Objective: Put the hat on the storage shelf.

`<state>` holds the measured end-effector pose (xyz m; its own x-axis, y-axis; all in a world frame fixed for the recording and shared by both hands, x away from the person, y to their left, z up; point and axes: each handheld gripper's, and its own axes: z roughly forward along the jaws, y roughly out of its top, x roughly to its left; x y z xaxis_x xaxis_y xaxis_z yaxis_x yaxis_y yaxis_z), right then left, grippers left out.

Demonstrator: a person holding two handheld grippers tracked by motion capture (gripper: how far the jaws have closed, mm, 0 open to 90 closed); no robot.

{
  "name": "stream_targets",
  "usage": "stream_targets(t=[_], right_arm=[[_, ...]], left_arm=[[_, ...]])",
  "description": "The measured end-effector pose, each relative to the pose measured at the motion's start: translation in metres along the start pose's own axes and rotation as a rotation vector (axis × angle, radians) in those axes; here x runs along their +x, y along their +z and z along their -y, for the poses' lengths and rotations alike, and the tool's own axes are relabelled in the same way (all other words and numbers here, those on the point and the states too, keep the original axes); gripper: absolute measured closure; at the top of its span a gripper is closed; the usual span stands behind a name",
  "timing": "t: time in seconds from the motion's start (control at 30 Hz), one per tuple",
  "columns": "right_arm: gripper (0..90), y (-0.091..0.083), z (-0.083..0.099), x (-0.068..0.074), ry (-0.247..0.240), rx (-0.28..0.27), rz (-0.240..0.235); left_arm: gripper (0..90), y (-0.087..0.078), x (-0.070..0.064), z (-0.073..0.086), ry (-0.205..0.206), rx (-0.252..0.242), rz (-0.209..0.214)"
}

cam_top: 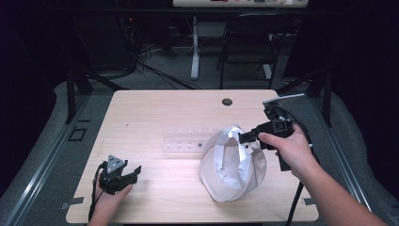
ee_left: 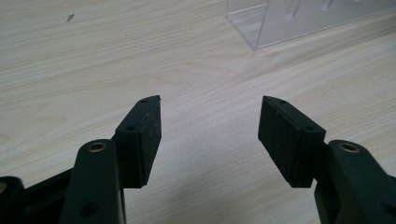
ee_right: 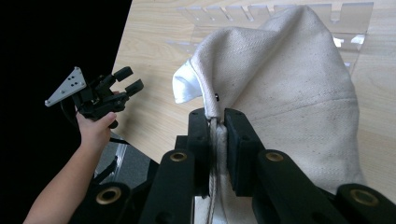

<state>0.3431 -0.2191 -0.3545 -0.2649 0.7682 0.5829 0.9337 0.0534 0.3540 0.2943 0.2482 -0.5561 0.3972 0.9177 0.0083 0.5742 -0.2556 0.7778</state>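
Looks like a lab or recording studio — dark curtains [cam_top: 28, 70] closing in both sides of the frame, a tangle of cables [cam_top: 150, 56] on the grey floor at upper centre. Bare light-wood table [cam_top: 155, 108] in the middle, with a cable port [cam_top: 227, 101] near its far edge. Behind it, a black chair [cam_top: 249, 42] and the white leg of another desk [cam_top: 195, 47] — equipment, not furnishings.
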Motion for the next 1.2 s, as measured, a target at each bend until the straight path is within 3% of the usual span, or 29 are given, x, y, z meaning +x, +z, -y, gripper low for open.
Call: stream_targets(t=[0.57,1.2], right_arm=[[81.7,-0.011,-0.005,0.000,0.034,-0.051,-0.071],[81.7,-0.025,-0.022,0.017,0.030,-0.125,-0.150]], left_arm=[[39.9,0.000,-0.003,0.000,0.003,-0.002,0.006],[39.9,-0.001,-0.006,0.000,0.007,-0.006,0.022]])
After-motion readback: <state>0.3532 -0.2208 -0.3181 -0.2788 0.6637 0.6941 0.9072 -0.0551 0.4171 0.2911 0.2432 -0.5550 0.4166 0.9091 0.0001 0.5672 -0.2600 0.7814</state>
